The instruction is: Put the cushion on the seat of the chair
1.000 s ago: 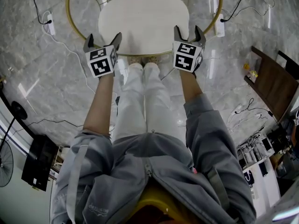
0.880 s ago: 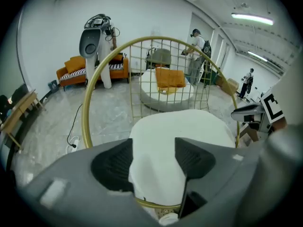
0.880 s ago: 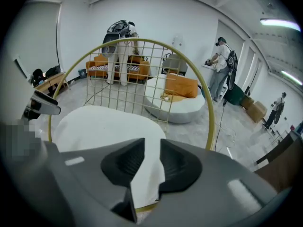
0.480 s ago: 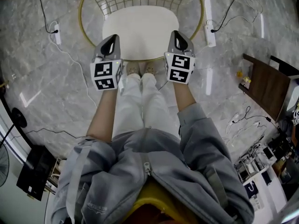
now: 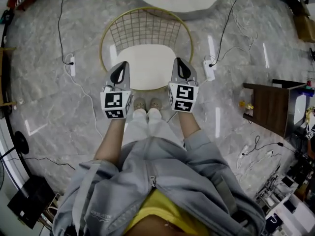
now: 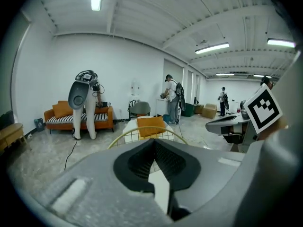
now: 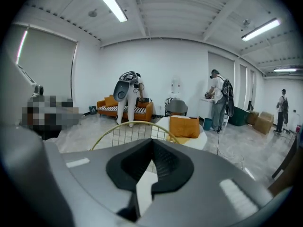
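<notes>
Your left gripper (image 5: 120, 72) and right gripper (image 5: 181, 69): clamped together, empty, wide before | both risen above cushion (image 5: 146, 65) on chair (image 5: 143, 31).

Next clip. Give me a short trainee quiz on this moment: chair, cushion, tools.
1. True or false: the white cushion lies on the seat of the chair.
2. The left tool and right tool are: A) open; B) shut on the cushion; C) shut and empty.
3. What colour is the pillow on the round table beyond the chair?
Key: 1 true; 2 C; 3 orange.
</notes>
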